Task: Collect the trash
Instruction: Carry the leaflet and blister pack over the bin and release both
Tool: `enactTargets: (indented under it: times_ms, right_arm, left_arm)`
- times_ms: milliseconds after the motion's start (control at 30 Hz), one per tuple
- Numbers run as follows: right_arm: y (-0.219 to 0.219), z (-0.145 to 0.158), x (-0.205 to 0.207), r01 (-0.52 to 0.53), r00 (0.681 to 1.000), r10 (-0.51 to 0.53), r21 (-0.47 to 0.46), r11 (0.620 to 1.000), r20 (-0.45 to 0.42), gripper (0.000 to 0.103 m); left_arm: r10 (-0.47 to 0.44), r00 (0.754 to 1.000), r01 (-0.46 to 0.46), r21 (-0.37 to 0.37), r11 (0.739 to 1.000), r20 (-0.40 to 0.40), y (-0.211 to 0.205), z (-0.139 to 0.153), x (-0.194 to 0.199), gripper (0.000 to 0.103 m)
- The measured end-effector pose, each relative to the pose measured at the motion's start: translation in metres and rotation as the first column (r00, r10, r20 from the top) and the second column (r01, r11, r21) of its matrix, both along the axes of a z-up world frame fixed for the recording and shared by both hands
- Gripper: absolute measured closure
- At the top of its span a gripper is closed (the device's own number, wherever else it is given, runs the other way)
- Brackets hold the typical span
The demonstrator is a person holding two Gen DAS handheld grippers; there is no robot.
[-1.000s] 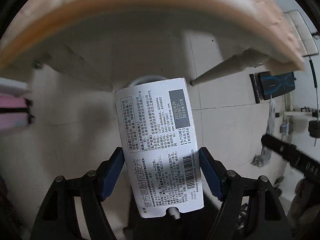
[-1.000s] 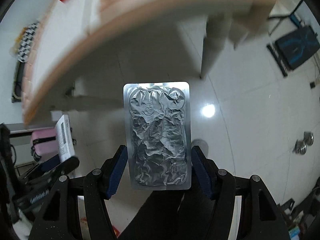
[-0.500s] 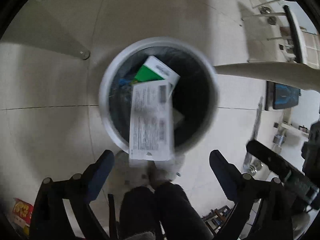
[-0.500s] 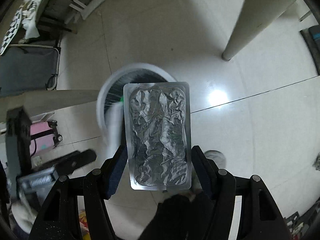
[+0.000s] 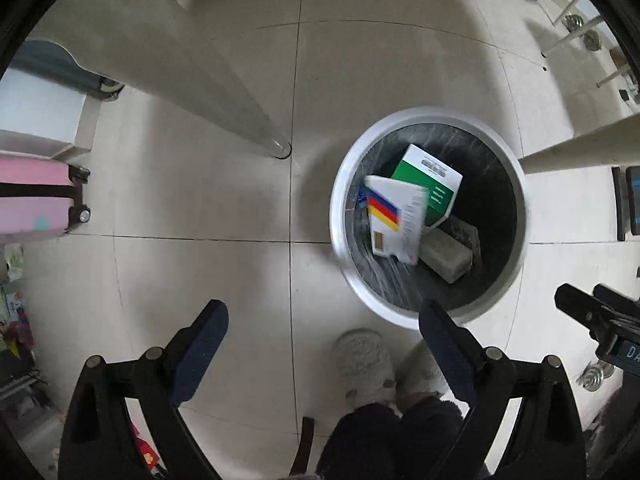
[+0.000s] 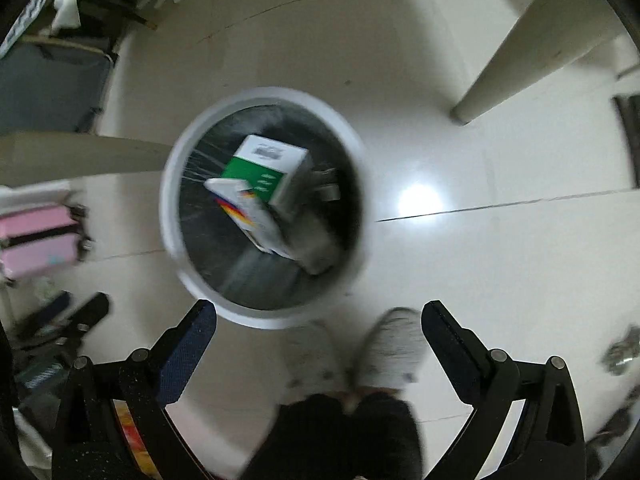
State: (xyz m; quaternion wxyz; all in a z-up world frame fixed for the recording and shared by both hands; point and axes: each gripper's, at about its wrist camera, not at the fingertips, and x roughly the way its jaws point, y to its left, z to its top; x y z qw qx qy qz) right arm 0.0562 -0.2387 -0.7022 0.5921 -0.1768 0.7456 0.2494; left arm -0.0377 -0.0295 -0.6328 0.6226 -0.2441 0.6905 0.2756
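A round white trash bin (image 5: 340, 216) with a black liner stands on the tiled floor; it also shows in the right wrist view (image 6: 168, 208). Inside lie a green and white box (image 5: 432, 184), a white medicine box with red, yellow and blue stripes (image 5: 394, 220), and a silver blister pack (image 5: 448, 252). The same boxes (image 6: 264, 168) show blurred in the right wrist view. My left gripper (image 5: 324, 320) is open and empty, above the floor left of the bin. My right gripper (image 6: 318, 320) is open and empty, just in front of the bin.
Pale table legs (image 5: 224, 92) (image 6: 520, 52) slant across the floor beside the bin. A pink suitcase (image 5: 36, 200) stands at the left. The person's grey slippers (image 5: 364, 360) are near the bin's front. Clutter lines the floor edges.
The left gripper let go of the white medicine box, which fell into the bin. The right gripper opened and the silver blister pack dropped in too. Both views swung down from the table to the floor.
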Motion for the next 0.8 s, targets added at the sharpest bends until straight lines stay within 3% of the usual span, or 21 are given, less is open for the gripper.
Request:
enactTargets:
  times_ms: [200, 467, 800]
  right_arm:
    - [0.005, 0.037, -0.003, -0.042, 0.995, 0.047, -0.053, 0.998, 0.087, 0.000]
    - [0.007, 0.092, -0.006, -0.050, 0.990, 0.054, -0.035, 0.998, 0.133, 0.000]
    - [-0.003, 0.188, -0.015, -0.059, 0.986, 0.059, -0.007, 0.998, 0.158, 0.000]
  left_arm:
    - [0.000, 1.000, 0.000, 0.005, 1.000, 0.014, -0.002, 0.025, -0.001, 0.006]
    - [0.005, 0.999, -0.005, 0.013, 1.000, 0.046, -0.014, 0.059, 0.002, 0.006]
    - [0.014, 0.999, -0.015, 0.023, 1.000, 0.048, -0.028, 0.134, -0.007, 0.006]
